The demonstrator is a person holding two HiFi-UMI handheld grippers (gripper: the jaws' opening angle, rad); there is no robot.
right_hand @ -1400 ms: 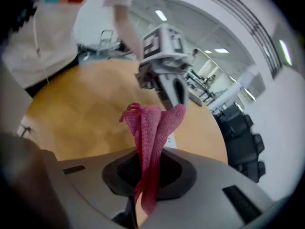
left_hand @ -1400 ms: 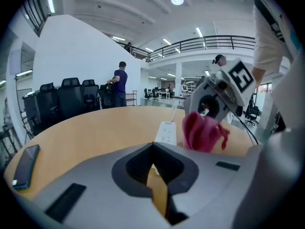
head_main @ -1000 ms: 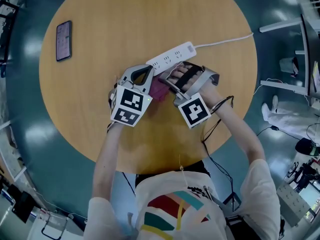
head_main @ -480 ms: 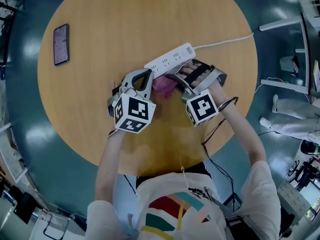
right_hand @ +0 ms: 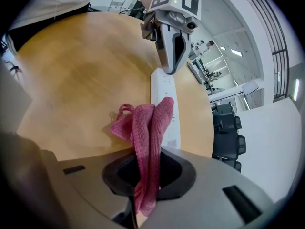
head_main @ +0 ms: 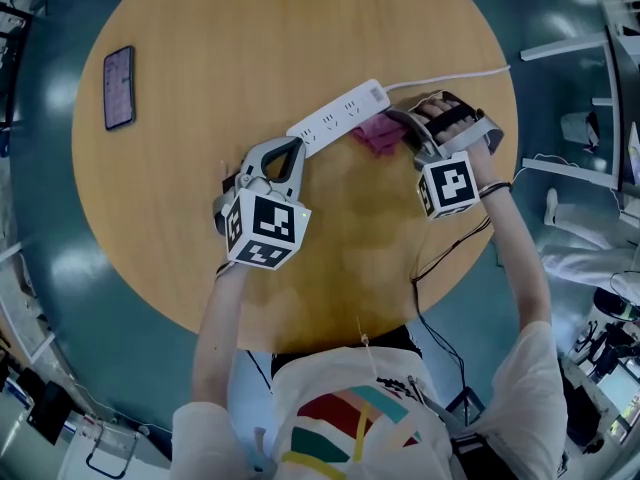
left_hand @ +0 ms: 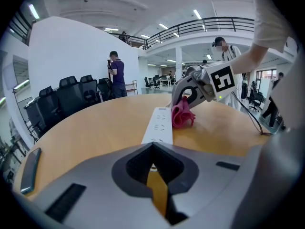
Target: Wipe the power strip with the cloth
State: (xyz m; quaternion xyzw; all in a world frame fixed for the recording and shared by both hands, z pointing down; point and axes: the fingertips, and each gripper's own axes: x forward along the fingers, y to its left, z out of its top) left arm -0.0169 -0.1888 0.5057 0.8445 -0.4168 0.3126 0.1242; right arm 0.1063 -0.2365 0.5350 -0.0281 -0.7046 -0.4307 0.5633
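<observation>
A white power strip [head_main: 338, 118] lies slantwise on the round wooden table [head_main: 250, 28], with its cable [head_main: 450, 76] running off to the right. My right gripper [head_main: 402, 128] is shut on a pink cloth [head_main: 378, 131]. The cloth touches the strip's near side, close to the cable end. In the right gripper view the cloth [right_hand: 147, 128] hangs bunched out of the jaws in front of the strip [right_hand: 169, 109]. My left gripper [head_main: 290, 150] is shut with nothing between its jaws, and its tip meets the strip's left end [left_hand: 159, 125].
A dark phone [head_main: 118, 87] lies flat at the table's far left. The table's edge curves close behind the strip's cable end. In the left gripper view, office chairs and people stand far off in the room.
My right gripper has slid to the right with the pink cloth, along the strip's near side from its middle toward the cable end. The left gripper and the strip have stayed put.
</observation>
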